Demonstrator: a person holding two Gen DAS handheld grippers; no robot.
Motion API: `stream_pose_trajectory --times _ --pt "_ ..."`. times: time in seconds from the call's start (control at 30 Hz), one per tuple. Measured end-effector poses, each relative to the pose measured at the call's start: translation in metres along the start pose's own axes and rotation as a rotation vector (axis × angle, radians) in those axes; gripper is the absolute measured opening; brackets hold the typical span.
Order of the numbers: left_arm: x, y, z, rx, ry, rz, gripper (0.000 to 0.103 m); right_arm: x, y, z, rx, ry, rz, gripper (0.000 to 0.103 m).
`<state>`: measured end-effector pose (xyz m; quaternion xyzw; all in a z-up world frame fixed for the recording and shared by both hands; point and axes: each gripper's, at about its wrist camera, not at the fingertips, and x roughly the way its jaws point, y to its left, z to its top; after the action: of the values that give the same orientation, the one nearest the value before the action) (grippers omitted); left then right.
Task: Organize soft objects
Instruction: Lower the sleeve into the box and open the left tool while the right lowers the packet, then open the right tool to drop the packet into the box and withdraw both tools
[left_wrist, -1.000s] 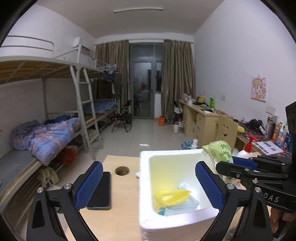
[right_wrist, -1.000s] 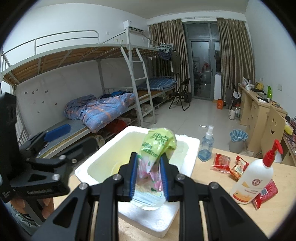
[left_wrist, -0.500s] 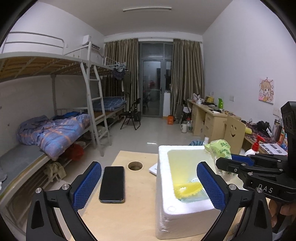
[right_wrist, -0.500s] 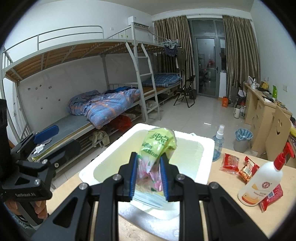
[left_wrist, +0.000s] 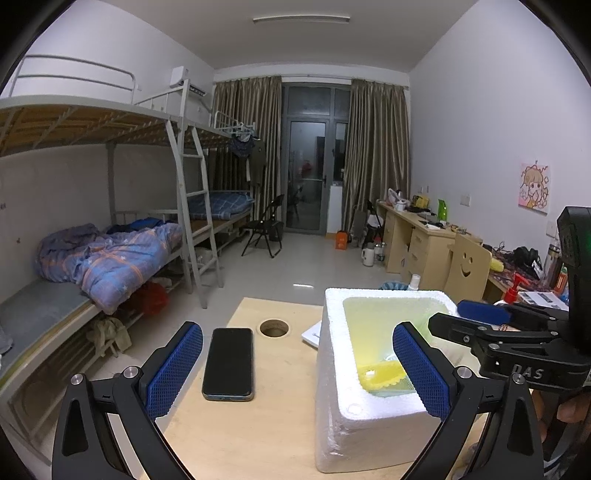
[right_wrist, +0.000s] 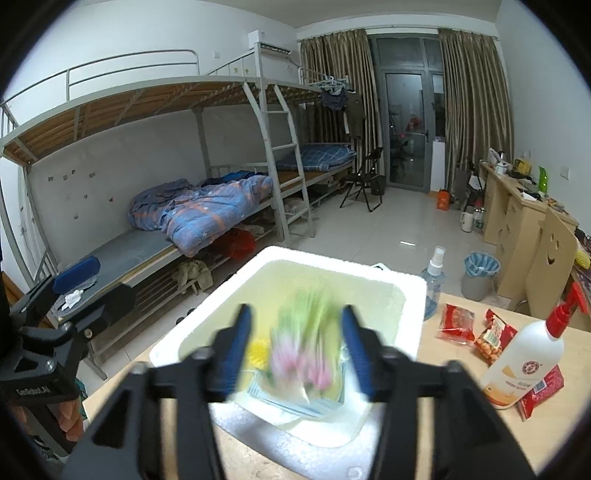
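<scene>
A white foam box stands on the wooden table. My right gripper hovers over the box and its jaws are opening. Between them a green and pink soft pack is blurred, free of the pads and dropping into the box. A yellow pack lies on the box floor on top of a clear flat pack. My left gripper is open and empty, low over the table to the left of the box. It straddles the phone and the box's left wall.
A black phone lies left of the box, near a round cable hole. Right of the box are a clear spray bottle, red snack packs and a white pump bottle. Beyond the table are bunk beds and floor.
The right jaws have parted and let go of the green and pink pack, which now falls into the box. The left gripper's view has shifted left a little, showing the whole phone.
</scene>
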<state>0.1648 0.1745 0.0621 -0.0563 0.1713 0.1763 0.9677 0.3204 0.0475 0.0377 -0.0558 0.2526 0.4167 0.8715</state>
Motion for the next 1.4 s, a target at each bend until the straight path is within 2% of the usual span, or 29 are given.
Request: stream_pose_trajectory --times 0.4,0.63,0.97,1.4 --pt "-0.005 -0.001 0.003 0.002 -0.006 -0.005 0.103 -0.011 0.000 0.000 0.001 -0.018 -0.008 0.069" --pt "-0.018 -0.014 0.003 0.007 -0.006 -0.032 0.103 -0.030 -0.004 -0.006 0.017 -0.028 -0.021 0.071" --pt "-0.039 -0.045 -0.003 0.036 -0.015 -0.105 0.103 -0.073 -0.011 -0.022 0.005 -0.089 -0.089 0.103" --pt "-0.059 -0.082 -0.013 0.074 -0.015 -0.191 0.103 -0.115 -0.026 -0.040 0.026 -0.135 -0.168 0.103"
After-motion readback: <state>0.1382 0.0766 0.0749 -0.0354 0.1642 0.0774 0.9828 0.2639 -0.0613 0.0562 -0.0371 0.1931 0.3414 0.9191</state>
